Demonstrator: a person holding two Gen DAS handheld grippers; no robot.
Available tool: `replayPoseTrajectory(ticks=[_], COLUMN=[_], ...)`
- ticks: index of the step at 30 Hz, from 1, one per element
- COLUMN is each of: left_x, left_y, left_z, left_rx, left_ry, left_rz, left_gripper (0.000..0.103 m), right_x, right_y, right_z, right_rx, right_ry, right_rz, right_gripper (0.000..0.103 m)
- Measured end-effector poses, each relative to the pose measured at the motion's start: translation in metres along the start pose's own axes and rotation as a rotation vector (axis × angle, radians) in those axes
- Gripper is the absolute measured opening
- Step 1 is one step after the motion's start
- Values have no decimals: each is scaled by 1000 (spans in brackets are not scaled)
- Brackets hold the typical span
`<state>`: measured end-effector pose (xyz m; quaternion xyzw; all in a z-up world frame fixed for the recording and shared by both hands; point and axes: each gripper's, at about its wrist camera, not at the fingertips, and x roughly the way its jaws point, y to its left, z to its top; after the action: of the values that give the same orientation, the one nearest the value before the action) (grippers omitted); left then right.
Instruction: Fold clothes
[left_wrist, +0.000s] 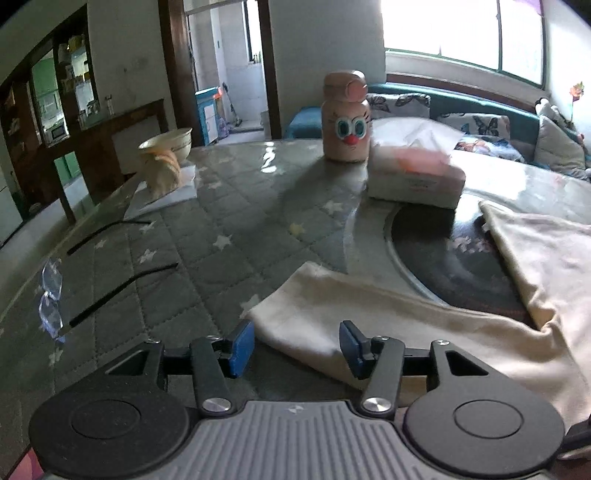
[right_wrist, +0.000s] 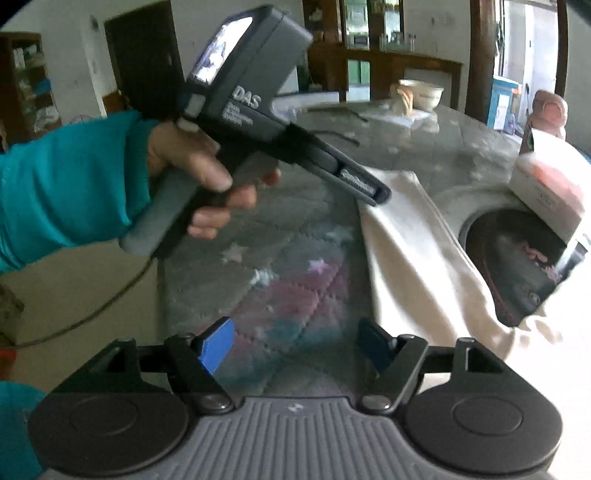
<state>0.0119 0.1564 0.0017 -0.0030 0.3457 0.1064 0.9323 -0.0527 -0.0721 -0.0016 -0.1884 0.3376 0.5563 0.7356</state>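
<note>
My left gripper (left_wrist: 297, 345): jaws apart, blue pads either side of the near edge of the cream cloth (left_wrist: 369, 317), not pressing it. My right gripper (right_wrist: 295, 347): jaws wide, nothing between them, over the quilted star table cover (right_wrist: 277, 258). Cream cloth: spread on the table, partly over a dark round plate (left_wrist: 450, 266). Beyond it: tissue pack (left_wrist: 415, 177), pink bottle with cartoon eyes (left_wrist: 345, 122), bowl (left_wrist: 170, 146). Left edge: eyeglasses (left_wrist: 51, 295). The hand (right_wrist: 192, 162) in a teal sleeve (right_wrist: 70, 181) grips the left tool's handle.
</note>
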Motion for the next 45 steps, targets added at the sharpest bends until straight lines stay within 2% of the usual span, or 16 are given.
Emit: replayPoseTrajectory(ticks=[3,5,8,12,17,20,24,29,32,36,39,42,45], left_x=[0,3,10,11,11,11,9,7,5,-2,-13,-26,-37], left_y=[-9,-15,-21,-22,-18,-19,-17,-7,-2,-2,-15,-41,-73], left_z=[2,4,1,-2,-4,-5,-7,-9,-10,-7,-4,-1,0], left_rx=[19,29,45,62,53,70,73,48,32,-19,-24,7,45], left_ry=[-6,2,16,6,-1,-13,-12,6,13,20,6,-14,-26], left_rz=[-20,-29,-33,-23,7,34,66,110,119,65,6,-75,-164], left_gripper=[55,55,55,58,59,59,60,60,60,59,59,60,64], right_x=[-3,5,16,12,-9,-13,-31,-74,-107,-144,-160,-172,-169], right_y=[-11,-23,-25,-3,-15,-26,-14,-21,-37,-70,-84,-89,-83], right_z=[6,9,6,2,-3,-14,-30,-41,-57,-100,-132,-161,-175], right_rx=[24,58,77,-2,38,85,39,75,149,311,419,502,508], right_ry=[-39,-29,-2,3,-4,59,76,6,-28,-63,-73,-65,-34], right_rz=[-84,-125,-94,-5,-93,-94,-58,-139,-241,-410,-487,-510,-527], right_gripper=[75,75,79,78,78,78,78,78,78,73,67,59,58])
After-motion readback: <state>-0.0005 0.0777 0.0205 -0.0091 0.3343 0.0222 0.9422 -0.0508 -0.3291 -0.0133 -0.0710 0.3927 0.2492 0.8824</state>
